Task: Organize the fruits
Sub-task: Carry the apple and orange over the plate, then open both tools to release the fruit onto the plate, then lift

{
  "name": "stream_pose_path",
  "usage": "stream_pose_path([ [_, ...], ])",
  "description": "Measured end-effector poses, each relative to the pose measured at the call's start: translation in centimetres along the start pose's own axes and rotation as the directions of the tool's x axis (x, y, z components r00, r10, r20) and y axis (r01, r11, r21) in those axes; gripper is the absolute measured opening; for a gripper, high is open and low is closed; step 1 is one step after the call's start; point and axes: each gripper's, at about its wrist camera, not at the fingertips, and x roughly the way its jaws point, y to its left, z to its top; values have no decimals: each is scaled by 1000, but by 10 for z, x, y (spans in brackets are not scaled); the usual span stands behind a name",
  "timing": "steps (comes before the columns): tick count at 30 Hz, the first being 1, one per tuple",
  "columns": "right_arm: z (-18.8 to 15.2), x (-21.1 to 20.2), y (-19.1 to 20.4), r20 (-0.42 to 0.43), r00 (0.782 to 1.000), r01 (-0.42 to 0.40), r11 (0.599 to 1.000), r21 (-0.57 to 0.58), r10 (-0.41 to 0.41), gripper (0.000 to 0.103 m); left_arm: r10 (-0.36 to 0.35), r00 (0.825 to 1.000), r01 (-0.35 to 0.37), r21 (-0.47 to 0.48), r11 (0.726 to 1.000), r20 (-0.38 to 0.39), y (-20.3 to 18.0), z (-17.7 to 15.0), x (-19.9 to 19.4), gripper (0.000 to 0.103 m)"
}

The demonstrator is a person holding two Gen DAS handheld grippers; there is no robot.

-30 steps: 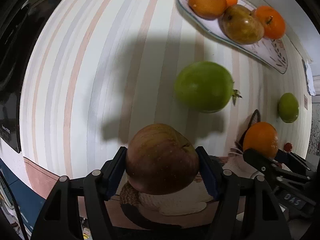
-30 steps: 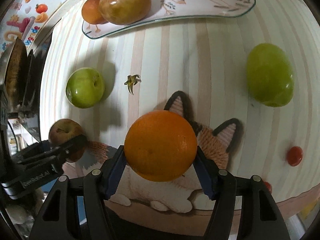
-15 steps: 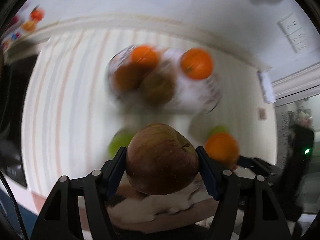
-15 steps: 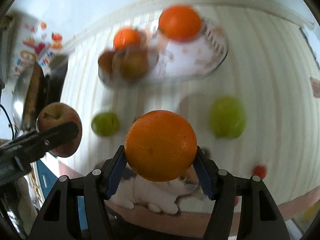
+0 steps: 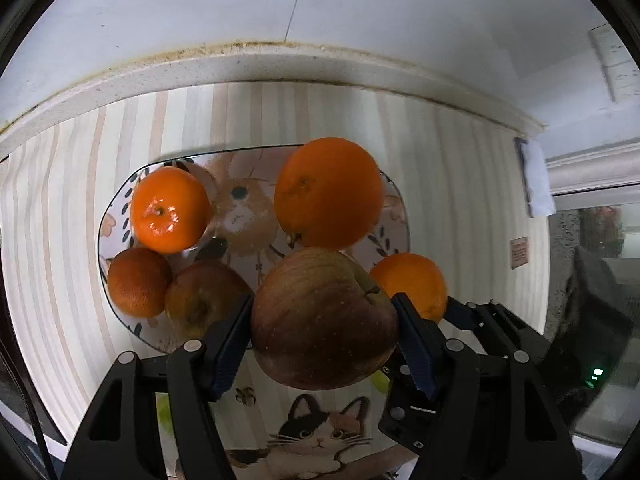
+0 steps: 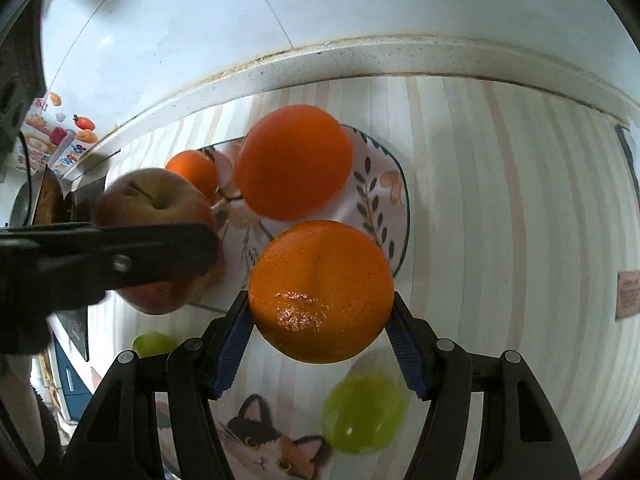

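Observation:
My left gripper (image 5: 322, 312) is shut on a red-brown apple (image 5: 324, 320), which hangs over the near edge of the patterned plate (image 5: 400, 216). On the plate lie a big orange (image 5: 328, 194), a mandarin (image 5: 170, 210), a darker orange (image 5: 138, 282) and a second apple (image 5: 202, 298). My right gripper (image 6: 320, 300) is shut on an orange (image 6: 320, 292) above the plate's (image 6: 380, 200) near right rim. In the right wrist view the left gripper's finger (image 6: 120, 260) crosses the held apple (image 6: 156, 200) at the left.
Two green fruits (image 6: 364, 416) (image 6: 154, 344) lie on the striped cat-print mat (image 6: 500, 240) nearer than the plate. A white counter ledge and wall (image 5: 320, 20) run just behind the plate. A dark appliance (image 5: 592, 320) stands at the right.
Both grippers carried their fruit up and away from the mat's front to the plate. The plate now sits in the middle of both views, and the green fruits have dropped behind.

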Motion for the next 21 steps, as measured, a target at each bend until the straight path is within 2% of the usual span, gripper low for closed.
stream_pose_path([
  [6,9,14,-6,-13,999,-37,999,0,37,68,35,999,-35,-11,999,-25,-4,1,17,67],
  [12,9,30,-9,-42,998,-49,999,-17,48,69,123,992,-123,11,992,-27,-10,-3,35,67],
  [15,8,30,-8,-44,999,-34,999,-29,33,73,143,990,-143,16,990,-4,-14,-4,36,69],
  [17,7,29,-9,-46,998,-35,999,-24,34,79,152,988,-152,9,988,7,-14,-4,35,71],
  [21,4,29,-12,-59,997,-40,999,-10,40,81,185,982,-185,7,983,21,-14,-6,33,71],
])
